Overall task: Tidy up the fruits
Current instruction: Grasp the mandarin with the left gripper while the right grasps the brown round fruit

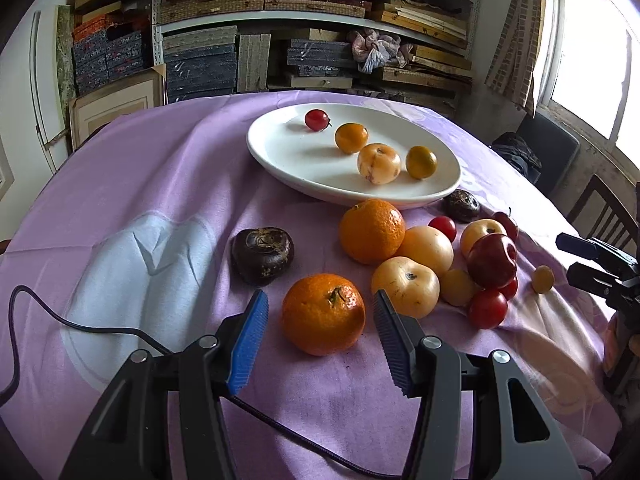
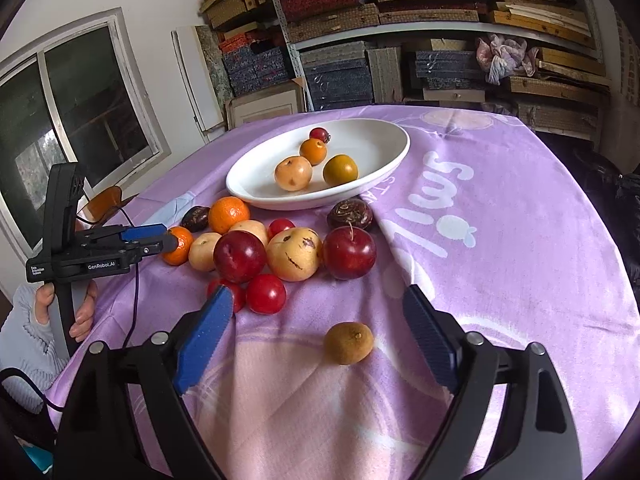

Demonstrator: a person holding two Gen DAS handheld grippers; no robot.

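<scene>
Between my left gripper (image 1: 320, 320) jaws, held apart, sits an orange (image 1: 323, 314), untouched on the tabletop. My right gripper (image 2: 318, 312), spread wide, frames a small brown fruit (image 2: 348, 342). Next I judge: close, lift, carry ahead to the plate (image 1: 280, 160).
</scene>
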